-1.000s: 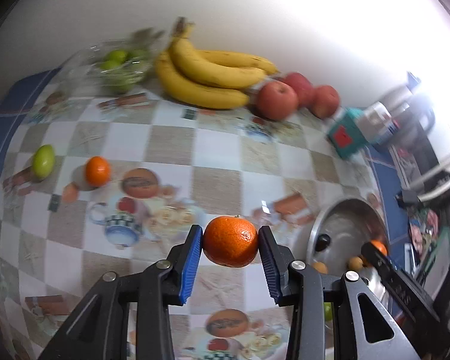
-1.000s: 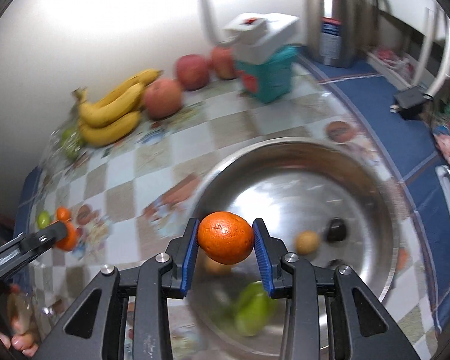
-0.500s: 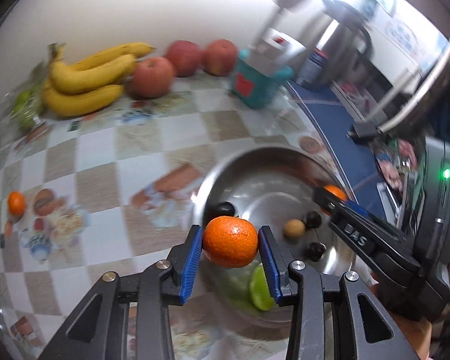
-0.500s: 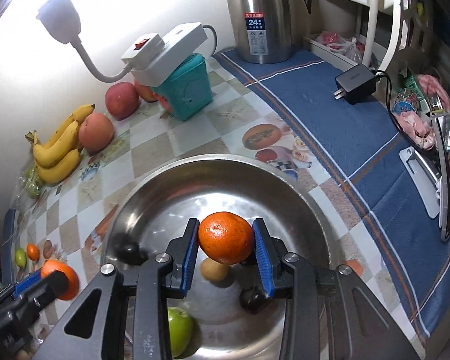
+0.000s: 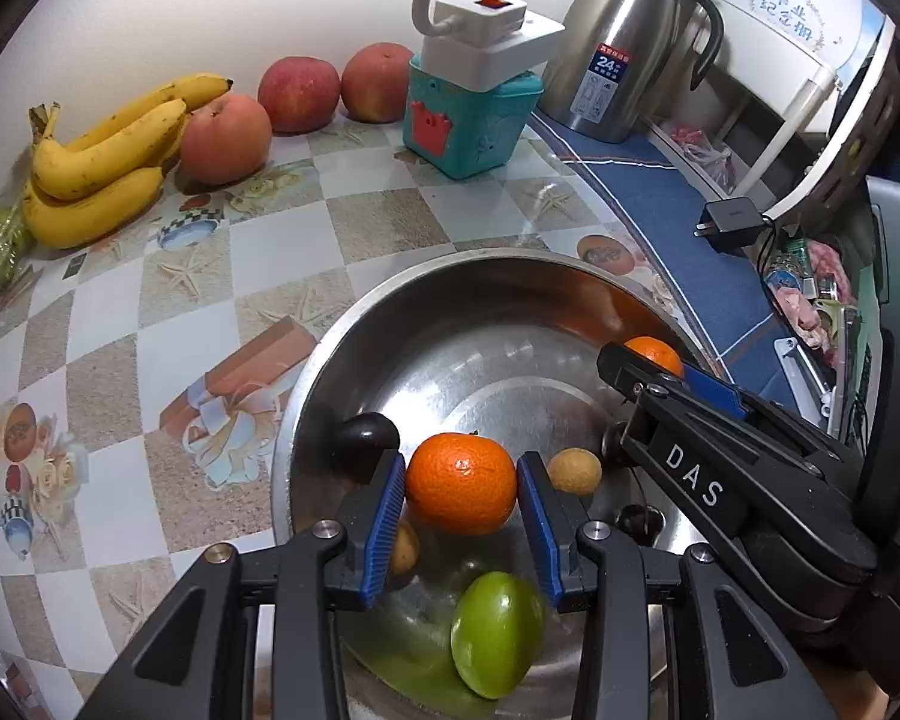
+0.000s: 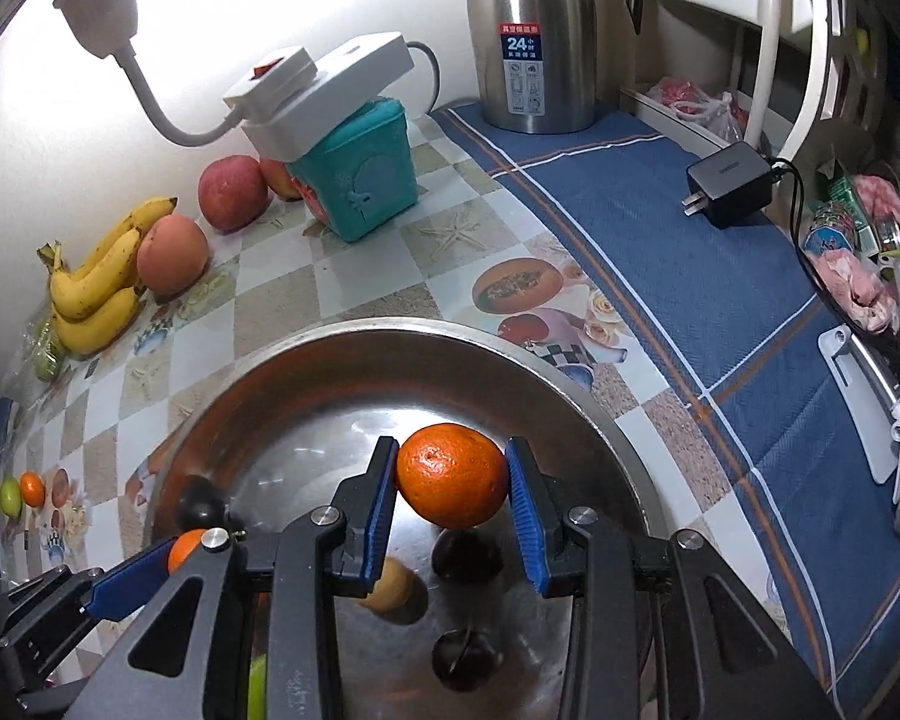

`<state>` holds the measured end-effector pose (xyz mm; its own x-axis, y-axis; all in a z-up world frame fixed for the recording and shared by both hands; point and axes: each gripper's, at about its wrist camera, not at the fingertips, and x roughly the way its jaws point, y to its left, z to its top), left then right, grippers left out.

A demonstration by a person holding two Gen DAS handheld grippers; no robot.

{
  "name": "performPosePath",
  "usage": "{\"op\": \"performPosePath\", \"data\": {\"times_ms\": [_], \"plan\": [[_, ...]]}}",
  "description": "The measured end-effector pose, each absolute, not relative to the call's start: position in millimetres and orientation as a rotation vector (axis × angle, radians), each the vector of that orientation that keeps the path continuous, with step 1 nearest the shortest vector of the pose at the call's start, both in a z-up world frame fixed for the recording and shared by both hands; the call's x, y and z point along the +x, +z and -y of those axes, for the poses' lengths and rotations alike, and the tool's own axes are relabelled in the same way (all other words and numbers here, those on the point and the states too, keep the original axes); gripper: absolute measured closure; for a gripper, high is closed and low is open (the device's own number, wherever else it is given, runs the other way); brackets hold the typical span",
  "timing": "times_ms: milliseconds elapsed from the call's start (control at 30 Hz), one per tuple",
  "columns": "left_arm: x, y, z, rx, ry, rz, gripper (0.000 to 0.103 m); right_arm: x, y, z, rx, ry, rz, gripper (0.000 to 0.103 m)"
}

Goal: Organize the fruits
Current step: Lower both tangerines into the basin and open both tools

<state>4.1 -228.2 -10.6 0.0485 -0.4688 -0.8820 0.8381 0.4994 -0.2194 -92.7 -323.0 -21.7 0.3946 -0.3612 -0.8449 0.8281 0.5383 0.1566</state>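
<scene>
My left gripper (image 5: 461, 483) is shut on an orange mandarin (image 5: 461, 480) and holds it over the steel bowl (image 5: 450, 312). My right gripper (image 6: 452, 477) is shut on another mandarin (image 6: 452, 474) above the same bowl (image 6: 354, 336). In the bowl lie a green fruit (image 5: 495, 633), dark plums (image 5: 366, 438) and small tan fruits (image 5: 575, 469). The right gripper also shows in the left wrist view (image 5: 648, 369), over the bowl's right side. A mandarin (image 6: 32, 489) and a green fruit (image 6: 9, 497) lie on the table at far left.
Bananas (image 5: 108, 156) and three apples (image 5: 297, 93) lie along the back wall. A teal box (image 5: 471, 120) with a white power strip stands behind the bowl, with a steel kettle (image 5: 624, 42) and a black charger (image 5: 729, 222) on the blue cloth to the right.
The left gripper has swung right with its mandarin, from over the table to over the bowl. The right gripper has moved with its mandarin further over the bowl.
</scene>
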Motion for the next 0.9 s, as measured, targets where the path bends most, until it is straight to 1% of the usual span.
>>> {"op": "performPosePath", "data": {"times_ms": [400,800,867,900], "plan": [[0.0,-26.0,236.6,0.443,-1.027,-1.142,0.062,-93.6,-37.7,329.9,0.634,-0.825,-0.895,0.065],[0.8,-26.7,236.1,0.432,-1.025,-1.153,0.061,-91.9,-40.2,331.9,0.642,-0.839,-0.916,0.065],[3.0,-26.1,235.5,0.427,-1.023,-1.16,0.06,-92.3,-39.7,332.5,0.652,-0.835,-0.913,0.063],[4.3,-25.1,234.8,0.419,-1.025,-1.163,0.06,-92.5,-38.3,332.8,0.658,-0.833,-0.905,0.055]]}}
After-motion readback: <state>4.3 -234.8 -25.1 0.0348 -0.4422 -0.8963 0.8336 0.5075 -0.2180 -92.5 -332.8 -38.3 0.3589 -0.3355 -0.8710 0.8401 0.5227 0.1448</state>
